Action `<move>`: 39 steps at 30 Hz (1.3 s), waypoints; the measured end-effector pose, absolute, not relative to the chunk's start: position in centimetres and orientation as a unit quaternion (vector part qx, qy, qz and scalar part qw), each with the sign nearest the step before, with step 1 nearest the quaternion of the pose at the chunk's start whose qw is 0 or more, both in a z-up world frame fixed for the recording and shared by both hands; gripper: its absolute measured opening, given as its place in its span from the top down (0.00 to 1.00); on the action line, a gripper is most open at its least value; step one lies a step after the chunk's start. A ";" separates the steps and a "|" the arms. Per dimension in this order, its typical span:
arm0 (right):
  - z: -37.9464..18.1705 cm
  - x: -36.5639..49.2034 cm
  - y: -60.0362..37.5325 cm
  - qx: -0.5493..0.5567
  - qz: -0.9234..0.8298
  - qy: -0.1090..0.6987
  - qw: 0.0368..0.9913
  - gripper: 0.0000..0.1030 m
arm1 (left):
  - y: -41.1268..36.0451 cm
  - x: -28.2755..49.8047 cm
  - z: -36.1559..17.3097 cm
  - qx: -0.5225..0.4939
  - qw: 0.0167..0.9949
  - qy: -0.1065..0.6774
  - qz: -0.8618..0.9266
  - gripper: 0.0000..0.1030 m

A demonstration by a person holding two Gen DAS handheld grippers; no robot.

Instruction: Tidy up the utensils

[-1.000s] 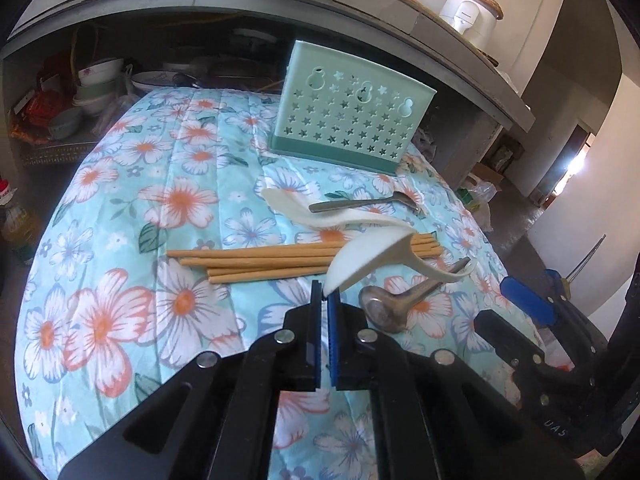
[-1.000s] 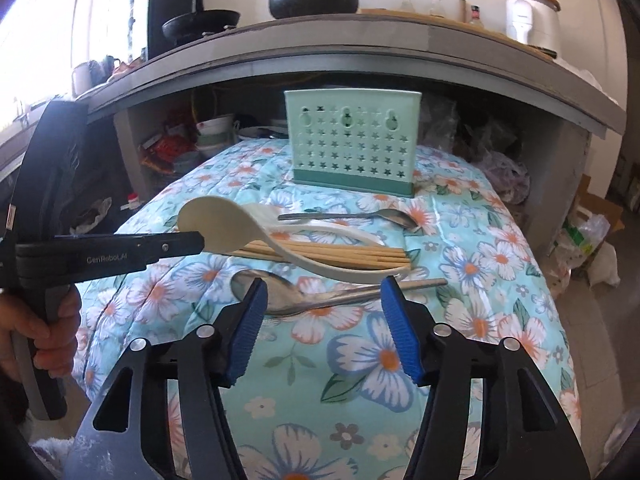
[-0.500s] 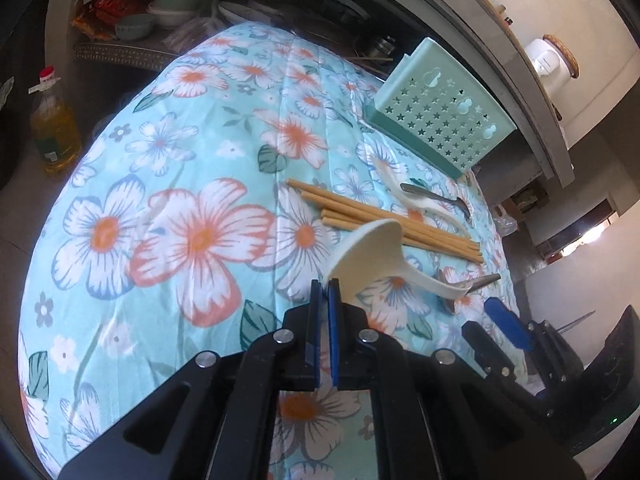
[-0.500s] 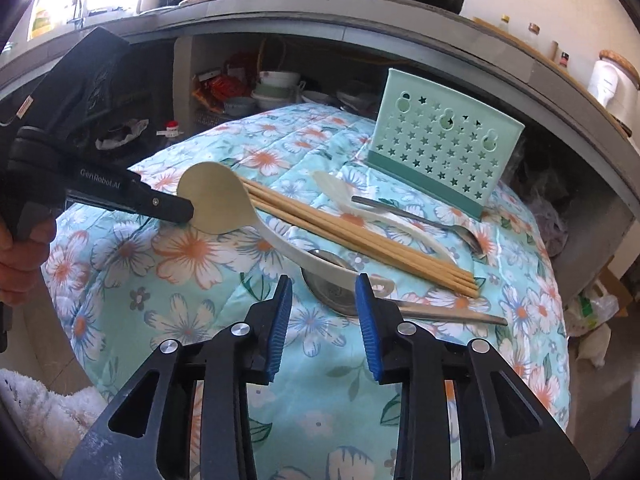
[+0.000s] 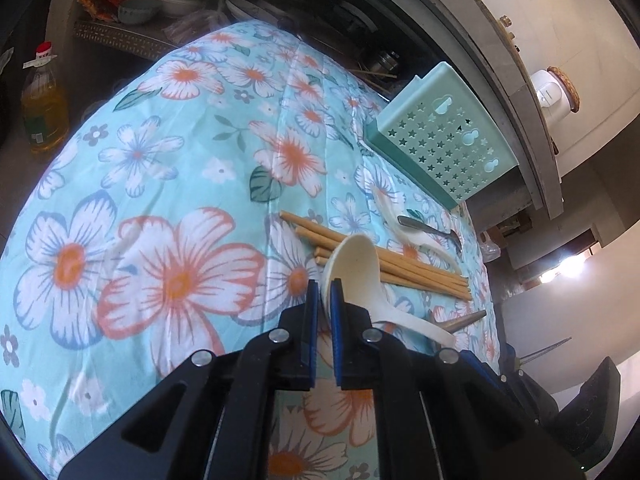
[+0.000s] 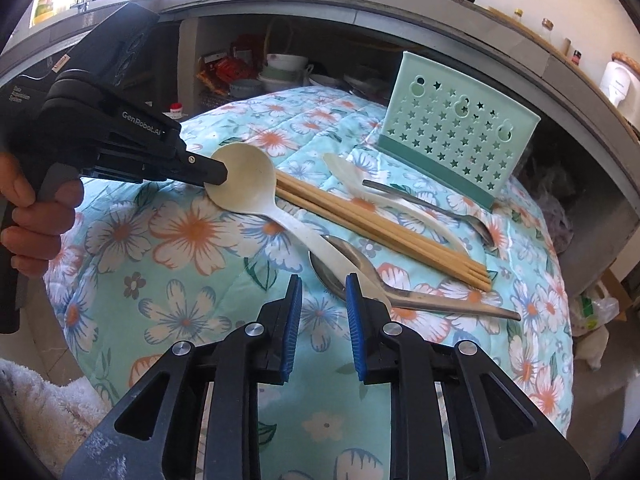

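Observation:
My left gripper is shut on the bowl rim of a cream plastic spoon and holds it above the floral cloth; it also shows in the right wrist view with the spoon. The spoon's handle end reaches my right gripper, which is partly open, with the handle running past its right finger. Under it lie a steel spoon, several wooden chopsticks, a second white spoon and a thin metal spoon. A mint green star-holed utensil holder stands behind them.
The floral cloth covers a rounded table. An oil bottle stands on the floor at left. A shelf with bowls and packets lies behind the table, under a grey counter with pots.
The right gripper has moved in toward the cream spoon's handle and its jaws have narrowed from wide open. The left gripper has kept hold of the spoon's bowl and swung its view left.

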State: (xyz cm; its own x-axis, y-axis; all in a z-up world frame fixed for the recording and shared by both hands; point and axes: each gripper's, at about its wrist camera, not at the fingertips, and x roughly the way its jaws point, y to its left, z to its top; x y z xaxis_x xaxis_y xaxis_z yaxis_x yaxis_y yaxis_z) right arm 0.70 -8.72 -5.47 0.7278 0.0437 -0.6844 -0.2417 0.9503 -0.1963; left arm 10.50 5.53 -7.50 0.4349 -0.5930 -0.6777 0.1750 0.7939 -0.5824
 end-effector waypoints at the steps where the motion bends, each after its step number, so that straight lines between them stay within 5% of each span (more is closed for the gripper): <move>1: -5.3 0.6 -8.8 -0.133 0.078 0.360 0.920 0.80 | 5.4 10.6 -7.6 -0.216 0.820 0.476 -0.234 0.95; 26: -7.7 3.1 -7.8 -0.208 0.038 0.372 0.904 0.80 | 12.0 8.3 -1.2 -0.263 0.874 0.363 -0.185 0.98; 39: -5.5 1.9 -8.3 -0.208 0.019 0.319 0.925 0.96 | 11.2 8.7 1.9 -0.236 0.901 0.319 -0.173 0.98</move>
